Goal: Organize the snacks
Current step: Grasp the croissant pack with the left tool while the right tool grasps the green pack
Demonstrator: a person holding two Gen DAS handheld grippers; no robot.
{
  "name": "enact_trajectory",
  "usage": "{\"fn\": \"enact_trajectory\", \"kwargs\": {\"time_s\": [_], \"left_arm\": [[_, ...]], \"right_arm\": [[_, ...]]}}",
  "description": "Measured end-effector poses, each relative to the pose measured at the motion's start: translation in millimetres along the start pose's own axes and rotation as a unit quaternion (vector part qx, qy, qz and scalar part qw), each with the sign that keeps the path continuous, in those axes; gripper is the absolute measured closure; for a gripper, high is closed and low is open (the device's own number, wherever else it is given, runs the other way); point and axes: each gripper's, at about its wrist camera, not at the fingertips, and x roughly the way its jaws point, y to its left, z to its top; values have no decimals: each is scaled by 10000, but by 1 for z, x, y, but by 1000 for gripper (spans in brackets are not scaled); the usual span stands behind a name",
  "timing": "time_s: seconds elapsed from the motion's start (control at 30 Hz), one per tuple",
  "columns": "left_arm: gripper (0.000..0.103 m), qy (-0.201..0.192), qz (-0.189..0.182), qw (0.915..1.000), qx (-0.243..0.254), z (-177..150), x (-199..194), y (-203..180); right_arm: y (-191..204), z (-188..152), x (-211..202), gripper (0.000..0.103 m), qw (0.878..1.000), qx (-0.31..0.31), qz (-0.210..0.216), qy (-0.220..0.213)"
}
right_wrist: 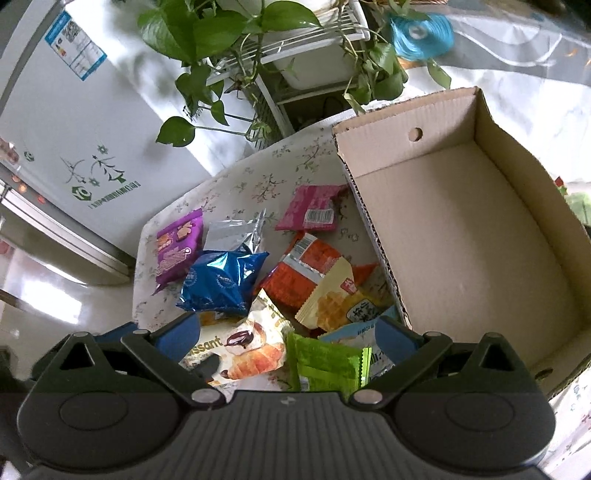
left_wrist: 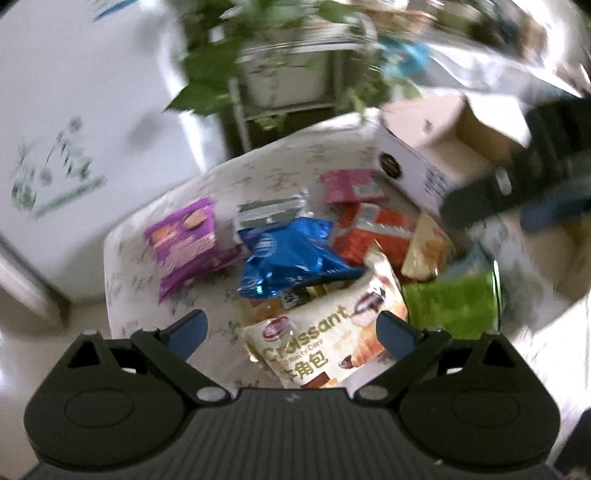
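Several snack packets lie heaped on a floral tablecloth (right_wrist: 258, 177). Among them are a croissant packet (left_wrist: 314, 339) (right_wrist: 243, 347), a blue foil bag (left_wrist: 291, 258) (right_wrist: 221, 280), a purple packet (left_wrist: 188, 243) (right_wrist: 177, 247), a pink one (right_wrist: 314, 208), orange ones (right_wrist: 306, 269) and a green one (left_wrist: 454, 302) (right_wrist: 325, 362). An empty cardboard box (right_wrist: 461, 229) (left_wrist: 436, 158) stands to their right. My left gripper (left_wrist: 291, 332) is open over the croissant packet. My right gripper (right_wrist: 288, 338) is open above the green packet, holding nothing.
A white fridge (right_wrist: 92, 122) stands beyond the table's left edge, with floor below it. A leafy plant (right_wrist: 207, 33) on a white wire rack (right_wrist: 291, 48) is behind the table, next to a blue ribbon roll (right_wrist: 421, 33). The left wrist view is motion-blurred.
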Motion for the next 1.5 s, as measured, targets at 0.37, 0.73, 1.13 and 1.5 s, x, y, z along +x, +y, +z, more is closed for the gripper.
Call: {"fn": "enact_trajectory", "kwargs": {"time_s": [0.37,0.73,1.13,1.5], "left_arm": [[6,-196,206,9935,1105,-8,23,-31],[20,-7,-131,9941,1072,-27,29,-29],[26,769,-563,9947,-392,-65,14,27],[19,525,-555,9949,-654,-66,2,49]], "right_arm": [[-10,0,0,0,9998,122,86,88],[-19,-1,9,0,9983,331,291,389],[-23,-11,31,0,9956,373,204,839],[-11,-35,61,0,9819,384,566,1766]]}}
